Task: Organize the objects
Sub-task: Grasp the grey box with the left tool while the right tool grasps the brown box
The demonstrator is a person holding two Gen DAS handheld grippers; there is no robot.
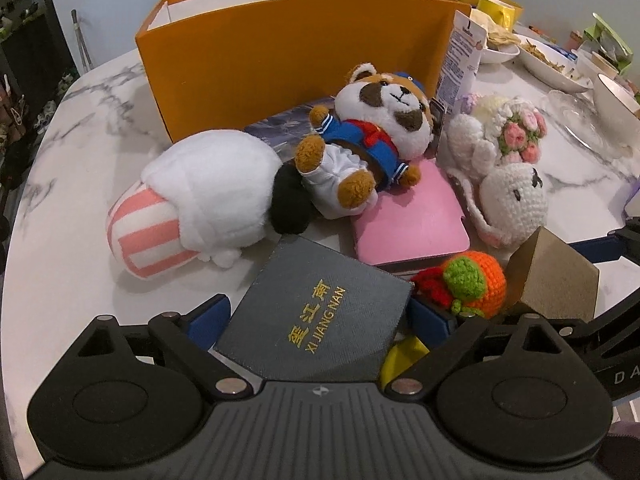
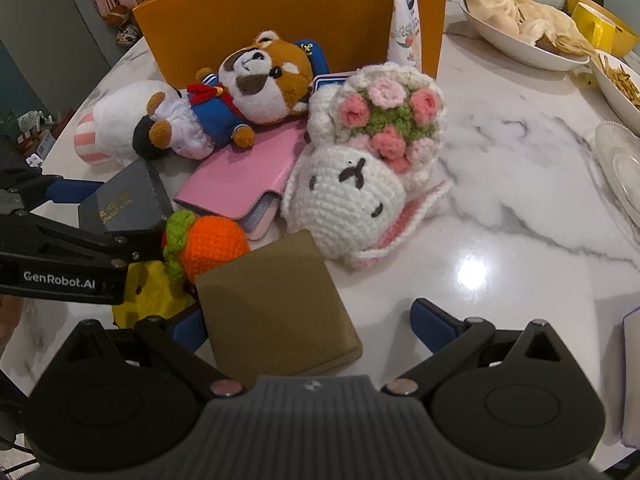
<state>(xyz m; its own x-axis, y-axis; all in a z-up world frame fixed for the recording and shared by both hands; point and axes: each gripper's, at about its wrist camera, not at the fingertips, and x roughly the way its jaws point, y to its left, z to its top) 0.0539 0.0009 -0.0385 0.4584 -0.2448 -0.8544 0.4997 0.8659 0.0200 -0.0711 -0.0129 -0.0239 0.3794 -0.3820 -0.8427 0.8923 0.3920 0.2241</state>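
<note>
A grey box (image 1: 320, 312) with gold lettering sits between the blue pads (image 1: 208, 316) of my left gripper (image 1: 319, 316), which is shut on it. A brown box (image 2: 276, 304) lies between the fingers of my right gripper (image 2: 314, 322). That gripper is open: its left pad touches the box and its right pad (image 2: 434, 320) stands apart from it. A crochet orange (image 2: 212, 248) lies between the two boxes, over a yellow object (image 2: 148, 296). Behind are a pink wallet (image 1: 412, 216), a red panda plush (image 1: 372, 136), a white plush (image 1: 208, 196) and a crochet bunny (image 2: 352, 196).
An open orange box (image 1: 280, 60) stands at the back of the marble table (image 2: 500, 200), with a cream tube (image 2: 406, 24) leaning on its right end. Bowls of food (image 2: 520, 28) and a glass dish (image 2: 620, 160) fill the right side. The table edge curves along the left.
</note>
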